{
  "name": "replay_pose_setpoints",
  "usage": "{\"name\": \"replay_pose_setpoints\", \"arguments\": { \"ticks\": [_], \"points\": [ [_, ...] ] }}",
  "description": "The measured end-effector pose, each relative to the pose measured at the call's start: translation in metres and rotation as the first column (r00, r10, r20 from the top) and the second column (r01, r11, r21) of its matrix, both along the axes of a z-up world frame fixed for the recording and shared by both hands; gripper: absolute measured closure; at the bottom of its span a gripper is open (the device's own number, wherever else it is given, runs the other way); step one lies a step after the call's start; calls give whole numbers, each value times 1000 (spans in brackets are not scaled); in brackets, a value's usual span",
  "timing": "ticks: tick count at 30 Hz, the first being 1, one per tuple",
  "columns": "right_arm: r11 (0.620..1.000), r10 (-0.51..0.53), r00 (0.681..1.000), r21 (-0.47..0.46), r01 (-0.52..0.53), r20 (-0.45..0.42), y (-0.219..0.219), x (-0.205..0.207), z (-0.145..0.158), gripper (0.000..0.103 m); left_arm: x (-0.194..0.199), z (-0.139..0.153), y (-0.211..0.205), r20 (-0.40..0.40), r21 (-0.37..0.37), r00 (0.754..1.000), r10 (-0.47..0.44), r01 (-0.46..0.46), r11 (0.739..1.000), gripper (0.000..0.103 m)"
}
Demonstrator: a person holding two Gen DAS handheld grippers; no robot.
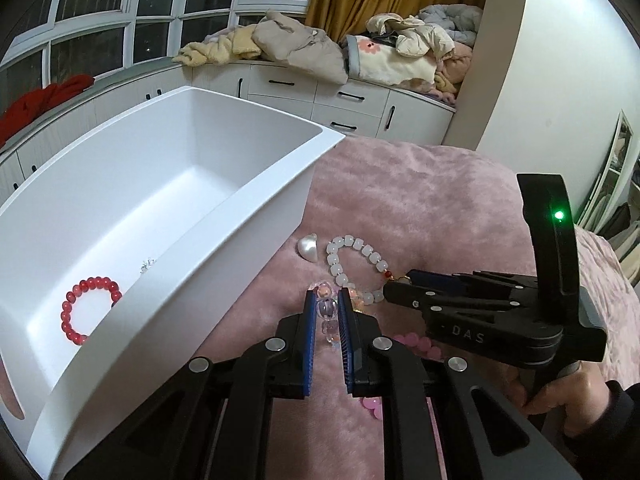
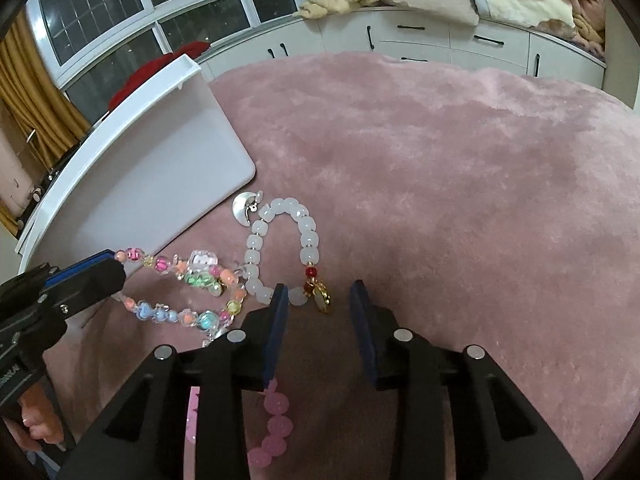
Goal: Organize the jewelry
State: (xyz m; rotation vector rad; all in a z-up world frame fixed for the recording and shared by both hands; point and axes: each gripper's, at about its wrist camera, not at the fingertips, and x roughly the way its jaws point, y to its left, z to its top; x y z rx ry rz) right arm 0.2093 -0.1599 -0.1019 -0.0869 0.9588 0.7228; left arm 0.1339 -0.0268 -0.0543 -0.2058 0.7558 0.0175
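My left gripper (image 1: 325,300) is shut on a colourful bead strand (image 1: 326,310), which trails over the pink blanket in the right wrist view (image 2: 188,276). A white bead bracelet (image 2: 280,240) with a red bead and gold charm (image 2: 320,294) lies on the blanket; it also shows in the left wrist view (image 1: 352,264). My right gripper (image 2: 320,300) is open, its jaws either side of the gold charm. A white bin (image 1: 256,216) on the left holds a red bead bracelet (image 1: 88,308). A pearly moon piece (image 2: 244,208) lies by the bin. A pink bead bracelet (image 2: 272,428) lies under the right gripper.
The pink fluffy blanket (image 2: 440,160) covers the bed. White cabinets (image 1: 348,100) with piled clothes stand behind, under the windows. A small clear sparkly item (image 1: 147,266) lies inside the bin.
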Motion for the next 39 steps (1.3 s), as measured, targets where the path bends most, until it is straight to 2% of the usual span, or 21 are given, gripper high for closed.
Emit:
{"name": "replay_pose_setpoints", "arguments": {
  "ticks": [1, 2, 7, 10, 19, 30, 39],
  "points": [
    [1000, 0, 1000, 12, 1, -7, -1, 1, -1, 86, 0, 1, -1, -1, 0, 1000, -2, 2, 1000, 87],
    [1000, 5, 1000, 28, -5, -20, -2, 1, -2, 92, -1, 1, -1, -2, 1, 1000, -3, 3, 1000, 87],
    [996, -18, 999, 90, 22, -50, -13, 3, 3, 95, -3, 6, -3, 1, 3, 1000, -19, 19, 1000, 87],
    [988, -37, 997, 145, 45, -62, -22, 4, 13, 95, -4, 11, -5, 6, 13, 1000, -27, 27, 1000, 87],
    [973, -53, 997, 220, 63, -48, -37, -16, 46, 95, -17, 42, -1, 49, 16, 997, -57, 56, 998, 87],
    [970, -49, 998, 238, 40, 35, -38, -41, 101, 95, -41, 81, 11, 94, 31, 990, -107, 104, 994, 87],
    [957, -70, 997, 284, 57, 38, -33, -53, 131, 95, -58, 112, 33, 140, 24, 984, -111, 109, 994, 87]
  ]
}}
